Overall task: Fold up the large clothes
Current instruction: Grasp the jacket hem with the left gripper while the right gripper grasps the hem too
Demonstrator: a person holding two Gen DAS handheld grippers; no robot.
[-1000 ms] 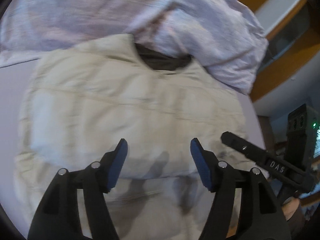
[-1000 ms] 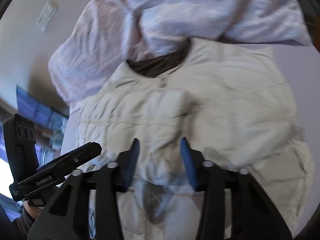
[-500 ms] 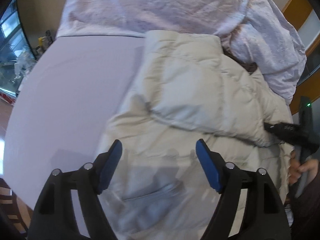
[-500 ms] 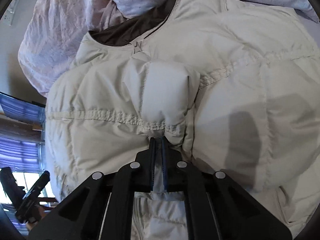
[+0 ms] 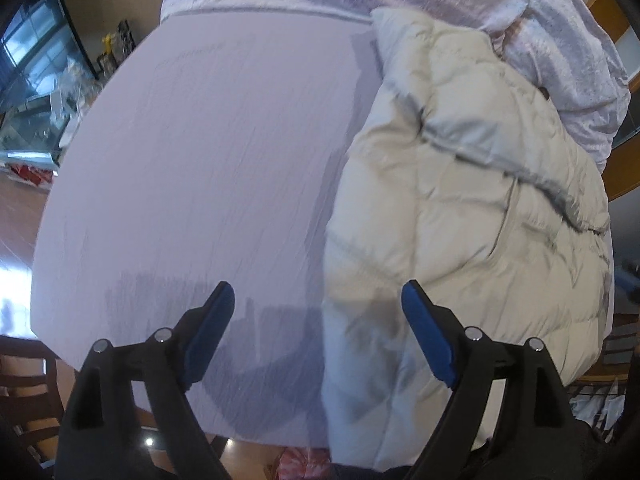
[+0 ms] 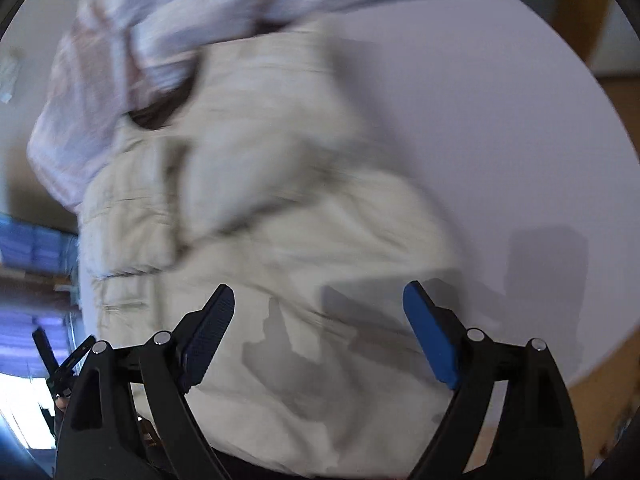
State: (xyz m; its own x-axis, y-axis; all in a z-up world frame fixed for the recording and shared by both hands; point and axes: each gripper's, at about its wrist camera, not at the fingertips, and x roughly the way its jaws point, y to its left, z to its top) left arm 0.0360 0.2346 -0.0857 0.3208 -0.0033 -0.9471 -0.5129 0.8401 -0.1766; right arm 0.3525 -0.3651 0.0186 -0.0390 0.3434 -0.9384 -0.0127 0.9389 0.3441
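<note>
Table (image 5: 192, 168) first: its lavender top carries the cream puffer jacket (image 5: 472, 208) at three o'clock of my left hand-held gripper (image 5: 318, 304). Both it and my right hand-held gripper (image 6: 319, 304) gape wide, empty. I should pinch the hem squarely, then fold slowly.

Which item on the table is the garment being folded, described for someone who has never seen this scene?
On the round lavender table, find the bulky cream quilted puffer jacket lying on one side of the top. A crumpled pale pink-white sheet is heaped against its collar end. Unlike that thin, wrinkled sheet, the jacket is puffy, stitched into padded panels, with a dark lining showing at the neck.
</note>
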